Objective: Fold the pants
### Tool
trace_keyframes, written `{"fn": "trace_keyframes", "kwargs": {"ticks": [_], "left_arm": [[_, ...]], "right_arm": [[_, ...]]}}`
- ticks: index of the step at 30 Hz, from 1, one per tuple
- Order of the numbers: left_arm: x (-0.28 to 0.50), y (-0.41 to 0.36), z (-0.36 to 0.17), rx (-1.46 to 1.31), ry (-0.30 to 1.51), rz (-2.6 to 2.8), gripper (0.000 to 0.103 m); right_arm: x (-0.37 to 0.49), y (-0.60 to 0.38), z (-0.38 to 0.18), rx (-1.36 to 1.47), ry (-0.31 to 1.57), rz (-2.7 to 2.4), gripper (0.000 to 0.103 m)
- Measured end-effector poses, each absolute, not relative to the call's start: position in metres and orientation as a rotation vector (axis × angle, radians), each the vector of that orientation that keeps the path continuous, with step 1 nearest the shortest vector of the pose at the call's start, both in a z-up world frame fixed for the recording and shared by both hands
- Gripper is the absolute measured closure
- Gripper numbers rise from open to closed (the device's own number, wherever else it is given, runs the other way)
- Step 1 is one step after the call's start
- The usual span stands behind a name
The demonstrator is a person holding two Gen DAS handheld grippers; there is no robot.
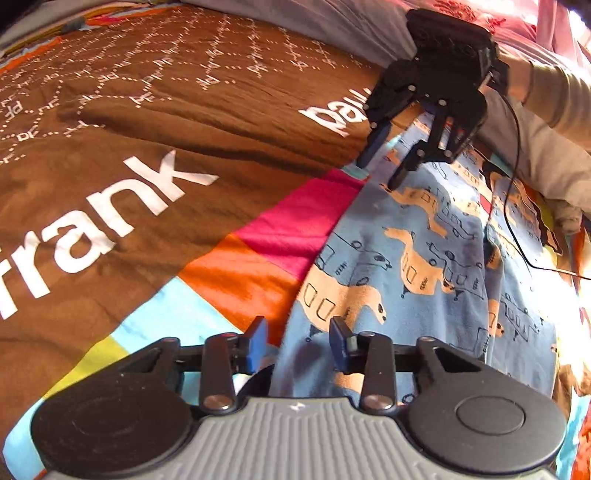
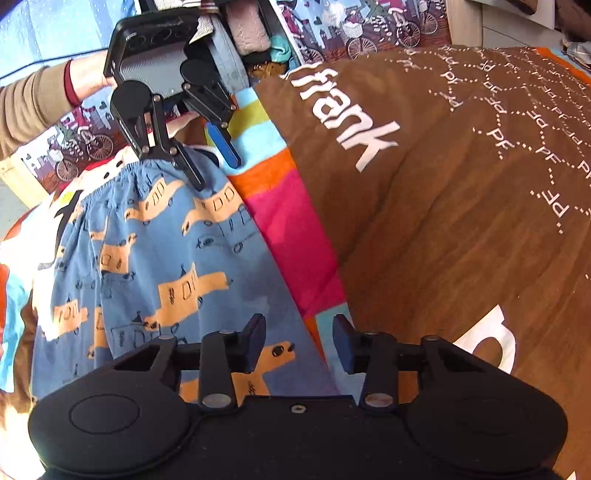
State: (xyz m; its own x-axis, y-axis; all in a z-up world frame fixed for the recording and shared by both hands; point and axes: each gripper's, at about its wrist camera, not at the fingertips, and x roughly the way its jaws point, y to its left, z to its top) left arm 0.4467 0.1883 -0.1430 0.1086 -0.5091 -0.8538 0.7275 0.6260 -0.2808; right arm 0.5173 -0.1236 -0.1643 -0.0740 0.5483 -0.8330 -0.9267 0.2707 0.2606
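Blue pants [image 1: 424, 258] printed with tan animals and trains lie flat on a bedspread; they also show in the right wrist view [image 2: 166, 258]. My left gripper [image 1: 298, 341] is open, its jaws astride the pants' long edge at the waistband end, with one finger on the cloth. It shows from the right wrist view [image 2: 218, 173] by the elastic waistband. My right gripper [image 2: 299, 341] is open over the same long edge at the far end. It shows in the left wrist view [image 1: 378, 173] with fingertips at the cloth.
The bedspread [image 1: 184, 147] is brown with white lettering and a border of pink, orange, blue and green blocks [image 1: 295, 221]. A black cable [image 1: 517, 206] trails across the pants by the right hand. A bicycle-print cloth [image 2: 351, 33] and stacked clothes [image 2: 251, 37] lie beyond the bed.
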Motion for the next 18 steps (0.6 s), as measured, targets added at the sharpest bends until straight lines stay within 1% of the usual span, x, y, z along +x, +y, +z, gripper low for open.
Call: {"fn": "trace_keyframes", "kwargs": {"ticks": [1,4,9,12,13,14,15,18], "left_arm": [[0.446,0.187,-0.145,0.242,1.152,-0.929,0.072],[0.444,0.188,-0.152,0.27,1.166,-0.933,0.078],[0.445,0.197,-0.156,0.217,1.189,-0.944,0.079],[0.445,0.198,-0.156,0.228,1.201,-0.949,0.082],[0.445,0.197,-0.156,0.233,1.2,-0.943,0.086],[0.444,0.197,-0.156,0.247,1.192,-0.931,0.095],[0.443,0.196,-0.156,0.27,1.18,-0.916,0.098],[0.439,0.194,-0.154,0.305,1.155,-0.912,0.103]], "right_arm": [[0.519,-0.124,-0.168,-0.469,1.057,1.292,0.063],[0.524,-0.125,-0.176,-0.458,1.075,1.299,0.064],[0.53,-0.127,-0.179,-0.434,1.121,1.344,0.063],[0.528,-0.127,-0.179,-0.455,1.161,1.372,0.067],[0.528,-0.127,-0.18,-0.462,1.16,1.368,0.074],[0.527,-0.128,-0.18,-0.472,1.159,1.36,0.093],[0.527,-0.128,-0.182,-0.479,1.169,1.359,0.103],[0.519,-0.127,-0.178,-0.52,1.13,1.358,0.103]]}}
